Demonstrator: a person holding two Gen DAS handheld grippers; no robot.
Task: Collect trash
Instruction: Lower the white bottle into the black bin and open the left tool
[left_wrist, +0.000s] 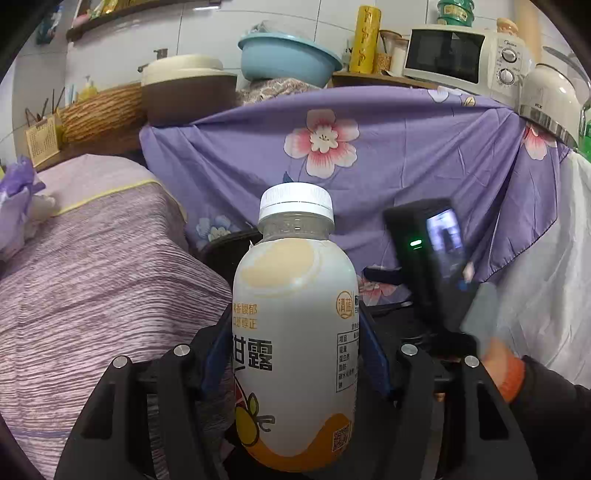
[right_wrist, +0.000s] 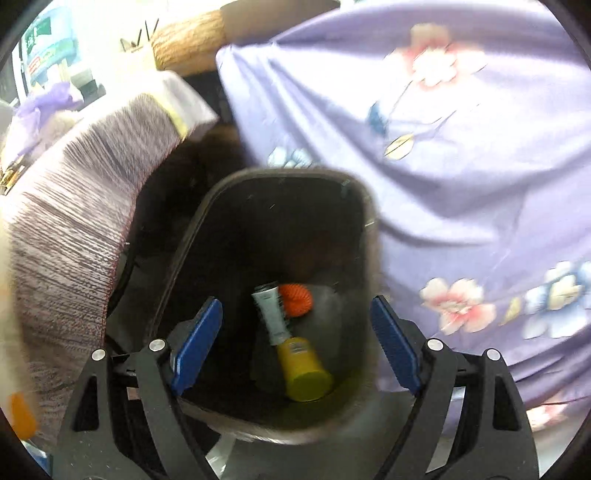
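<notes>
My left gripper (left_wrist: 295, 354) is shut on a white plastic drink bottle (left_wrist: 295, 332) with a white cap and an orange-and-white label, held upright. The right gripper's body (left_wrist: 428, 258) shows to its right, blurred. In the right wrist view my right gripper (right_wrist: 295, 339) is open and empty, right above a dark trash bin (right_wrist: 207, 221). Inside the bin lie a yellow bottle (right_wrist: 304, 369), a grey tube (right_wrist: 271, 310) and an orange net item (right_wrist: 295, 299). The bin's rim (left_wrist: 229, 240) shows behind the bottle in the left wrist view.
A purple floral cloth (left_wrist: 369, 166) hangs behind the bin. A striped purple cloth (left_wrist: 92, 277) covers a surface to the left. A shelf above holds a microwave (left_wrist: 465, 55), a blue basin (left_wrist: 288, 59), a pot (left_wrist: 188, 88) and a basket (left_wrist: 103, 114).
</notes>
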